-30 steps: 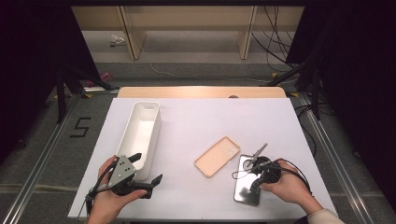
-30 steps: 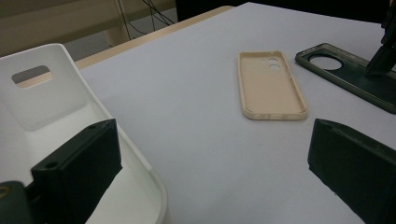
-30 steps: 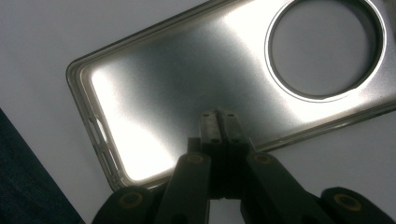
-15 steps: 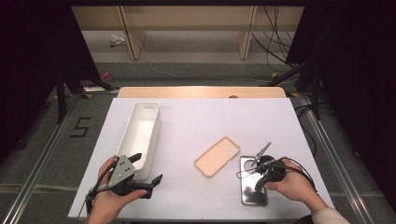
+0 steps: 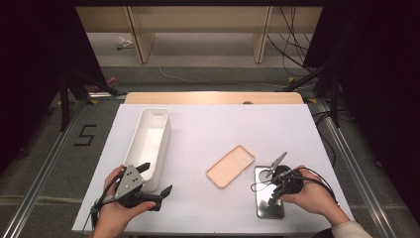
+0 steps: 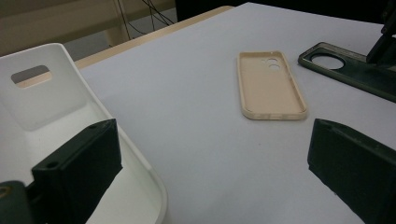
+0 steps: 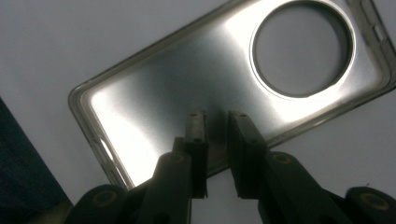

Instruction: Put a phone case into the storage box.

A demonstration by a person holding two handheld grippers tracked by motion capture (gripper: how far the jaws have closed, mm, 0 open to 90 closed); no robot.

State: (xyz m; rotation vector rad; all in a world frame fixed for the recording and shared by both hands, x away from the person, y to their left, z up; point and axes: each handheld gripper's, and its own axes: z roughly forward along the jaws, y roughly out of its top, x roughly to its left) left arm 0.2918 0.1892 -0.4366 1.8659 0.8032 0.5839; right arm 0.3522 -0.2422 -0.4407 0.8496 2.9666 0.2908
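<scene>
Dark phone case (image 7: pixel 196 88) directly beneath narrowly parted, just-opening right hand-held gripper (image 7: pixel 217 123).

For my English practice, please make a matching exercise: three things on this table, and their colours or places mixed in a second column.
Things:
1. long bin
2. peach phone case
3. dark phone case

Descriptions:
a. under the right claw
b. white, at the table's left side
c. lies between the other two, hollow side up

Pairs: 1-b, 2-c, 3-a
</scene>
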